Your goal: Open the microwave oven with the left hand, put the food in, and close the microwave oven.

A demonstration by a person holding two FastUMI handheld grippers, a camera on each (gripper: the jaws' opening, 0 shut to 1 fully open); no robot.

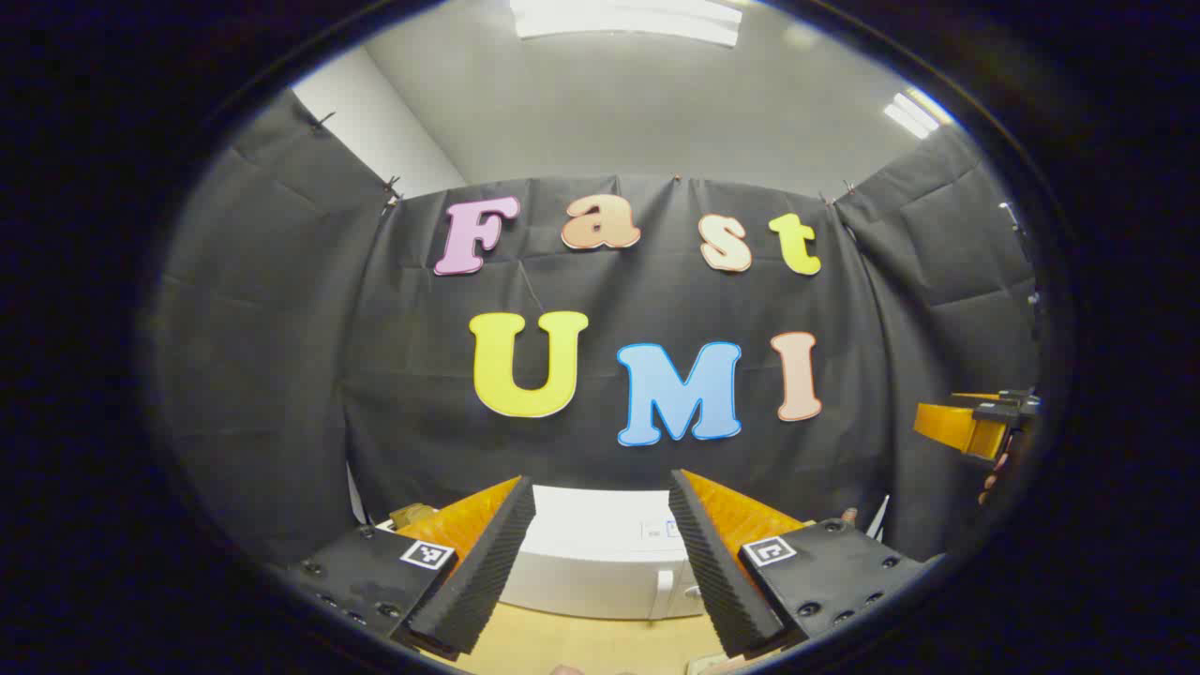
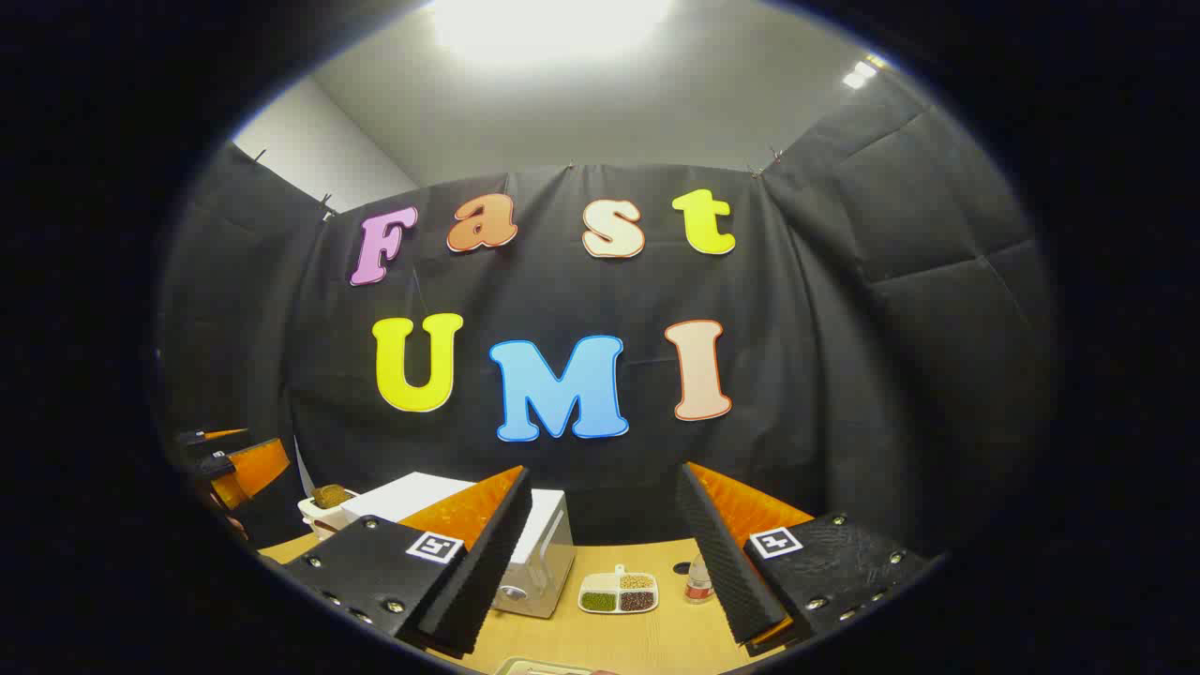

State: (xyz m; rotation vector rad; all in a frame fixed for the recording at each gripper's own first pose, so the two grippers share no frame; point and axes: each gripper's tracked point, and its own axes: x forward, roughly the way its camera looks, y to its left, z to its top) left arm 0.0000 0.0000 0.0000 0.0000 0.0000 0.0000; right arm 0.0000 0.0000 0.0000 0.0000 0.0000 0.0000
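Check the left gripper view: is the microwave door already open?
No. The microwave door sits flush against its front, handle facing out, and the left gripper hangs open, apart from it.

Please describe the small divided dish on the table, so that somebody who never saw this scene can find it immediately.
Start at the white box-shaped microwave oven on the pale wooden table. Just right of it lies a small white divided dish. It alone holds separate green, tan and dark red fillings; the small bottle beside it stands upright.
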